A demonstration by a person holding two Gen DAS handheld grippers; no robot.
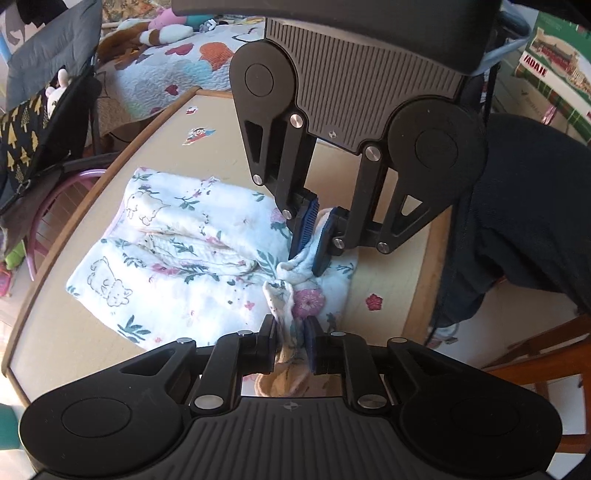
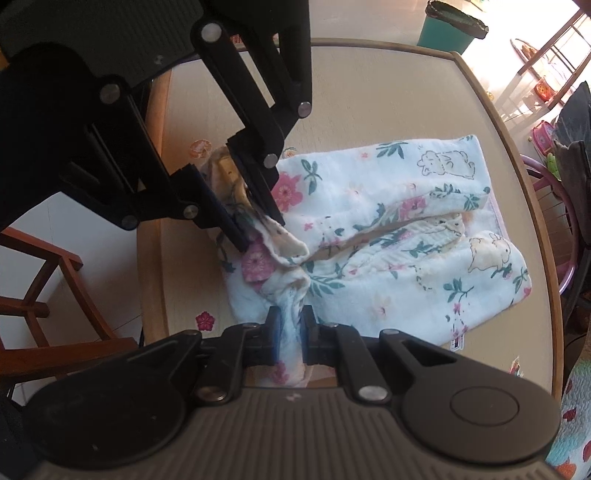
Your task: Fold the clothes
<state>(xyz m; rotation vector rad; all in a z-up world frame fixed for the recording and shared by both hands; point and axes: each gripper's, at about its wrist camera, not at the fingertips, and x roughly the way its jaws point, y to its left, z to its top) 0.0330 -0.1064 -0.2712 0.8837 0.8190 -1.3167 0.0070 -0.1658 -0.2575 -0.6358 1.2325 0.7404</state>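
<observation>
Table: pale table (image 1: 92, 343) with a wooden rim, stickers on it, quilted bed beyond (left wrist view).
Garment: one floral garment (image 1: 177, 251) lying folded mid-table, its near-right end bunched upward.
Left gripper: left gripper (image 1: 291, 345) clamped on that bunched cloth.
Right gripper: right gripper (image 1: 308, 236), opposite, pinching a second tuft.
Right wrist view: same garment (image 2: 388, 258) on the table (image 2: 369, 92); right gripper (image 2: 290, 338) closed on cloth, left gripper (image 2: 255, 221) likewise; one teal bin (image 2: 452, 26) far off.

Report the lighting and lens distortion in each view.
Left wrist view: fisheye bows the table edge; floral garment evenly lit and sharp. Right wrist view: sunlight blows out the floor by the teal bin, and the left gripper is a dark silhouette.
</observation>
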